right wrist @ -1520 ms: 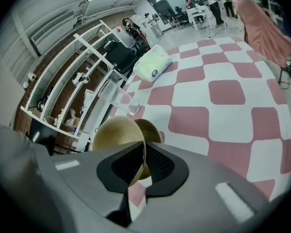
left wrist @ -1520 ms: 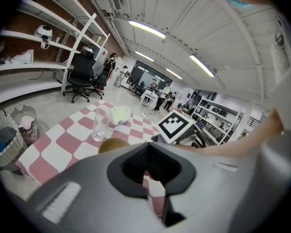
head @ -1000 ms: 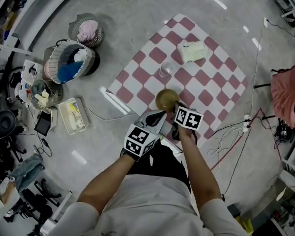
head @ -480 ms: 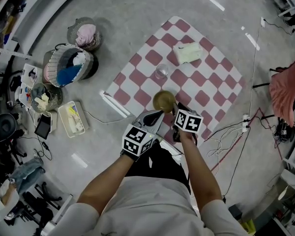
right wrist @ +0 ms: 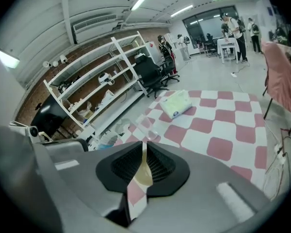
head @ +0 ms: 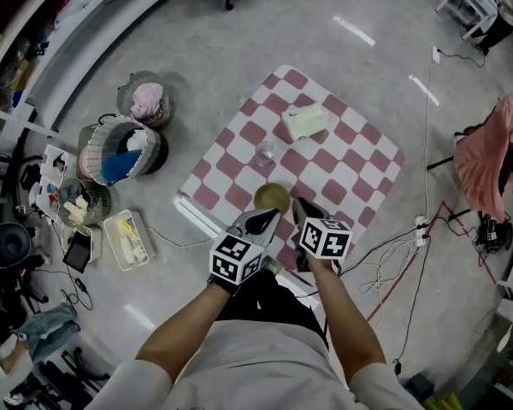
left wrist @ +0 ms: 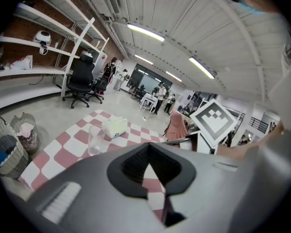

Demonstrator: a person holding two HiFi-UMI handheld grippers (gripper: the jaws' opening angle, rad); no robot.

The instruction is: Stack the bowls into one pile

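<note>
A tan bowl (head: 272, 197) shows over the near edge of the red-and-white checked cloth (head: 342, 169) on the floor. My right gripper (head: 297, 209) touches the bowl's right edge. In the right gripper view the jaws (right wrist: 144, 154) stand nearly together, with the bowl's cream rim (right wrist: 144, 174) in the slit between them. My left gripper (head: 268, 219) sits just left of and below the bowl. Its jaws (left wrist: 146, 161) are shut to a thin slit, and only cloth shows through. No second bowl is in view.
A clear glass (head: 264, 154) and a tissue pack (head: 303, 122) stand on the cloth. Baskets (head: 120, 150) and a white tray (head: 126, 237) lie on the floor to the left. Cables (head: 393, 254) trail at the right, near a pink cloth on a stand (head: 483, 156).
The head view has pulled back and up, so the cloth looks smaller and sits farther left. Both grippers and the bowl keep the same places relative to each other.
</note>
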